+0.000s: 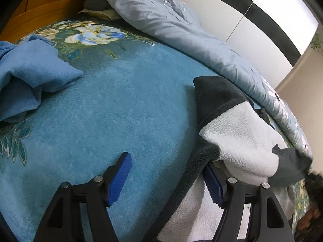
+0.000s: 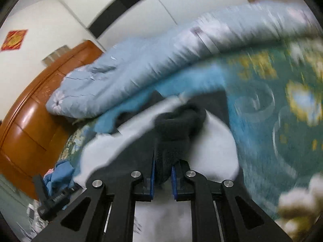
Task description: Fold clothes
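My right claw pinches the fleece; my left claw is spread over the bed.

Left wrist view: my left claw (image 1: pixel 167 178) stands spread above the teal floral blanket (image 1: pixel 125 100), the grey-and-white fleece garment (image 1: pixel 238 133) draped over its right finger, a blue garment (image 1: pixel 30 72) lying far left of that fleece. Right wrist view, blurred: my right claw (image 2: pixel 163 174) is pressed together on the fleece's dark grey cuff (image 2: pixel 177 125), the pale blue quilt (image 2: pixel 141 66) beyond it.
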Demonstrator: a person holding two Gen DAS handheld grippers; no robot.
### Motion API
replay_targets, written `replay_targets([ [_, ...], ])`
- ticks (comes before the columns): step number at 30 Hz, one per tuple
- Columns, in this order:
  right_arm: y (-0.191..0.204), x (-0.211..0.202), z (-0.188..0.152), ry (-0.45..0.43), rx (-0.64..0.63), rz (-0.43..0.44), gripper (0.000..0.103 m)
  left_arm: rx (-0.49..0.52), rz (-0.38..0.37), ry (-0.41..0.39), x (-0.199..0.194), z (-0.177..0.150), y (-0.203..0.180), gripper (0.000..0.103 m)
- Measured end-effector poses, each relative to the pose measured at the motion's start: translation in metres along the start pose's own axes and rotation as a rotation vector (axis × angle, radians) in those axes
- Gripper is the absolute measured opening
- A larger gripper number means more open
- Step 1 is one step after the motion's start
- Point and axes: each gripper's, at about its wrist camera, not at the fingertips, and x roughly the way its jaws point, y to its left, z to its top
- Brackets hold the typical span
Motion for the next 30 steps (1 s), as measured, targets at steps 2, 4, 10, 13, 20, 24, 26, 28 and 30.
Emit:
replay_targets([
  [2, 0.023, -0.016, 0.018, -0.075, -0.082, 0.062, 0.013, 0.001, -0.003, 0.000, 0.000, 0.000, 0.000, 0.076],
  [4, 0.037, -0.026, 0.026, -0.126, -0.157, 0.087, 0.013, 0.007, -0.006, 0.002, 0.001, 0.000, -0.002, 0.078],
  [10, -0.027, 0.013, -0.004, 0.007, -0.002, -0.062, 0.013, 0.036, -0.001, 0.014, 0.003, -0.001, -0.008, 0.084],
  [13, -0.052, 0.020, -0.022, 0.046, 0.111, -0.056, 0.013, 0.049, 0.010, 0.017, 0.004, -0.002, -0.010, 0.084],
  [20, -0.055, 0.010, -0.020, 0.093, 0.165, -0.028, 0.022, 0.044, -0.027, 0.062, 0.004, 0.001, -0.006, 0.084],
  [24, -0.034, -0.022, -0.035, 0.130, -0.001, -0.117, 0.034, -0.001, -0.151, 0.153, -0.010, -0.002, 0.003, 0.084],
  [26, -0.033, -0.039, -0.052, 0.159, -0.063, -0.164, 0.040, -0.038, -0.211, 0.203, -0.017, -0.005, 0.012, 0.084],
  [28, -0.036, -0.057, -0.072, 0.186, -0.109, -0.204, 0.046, -0.052, -0.229, 0.235, -0.025, -0.010, 0.022, 0.084],
  [30, -0.045, -0.076, -0.093, 0.210, -0.114, -0.222, 0.049, -0.038, -0.235, 0.273, -0.031, -0.016, 0.030, 0.084],
])
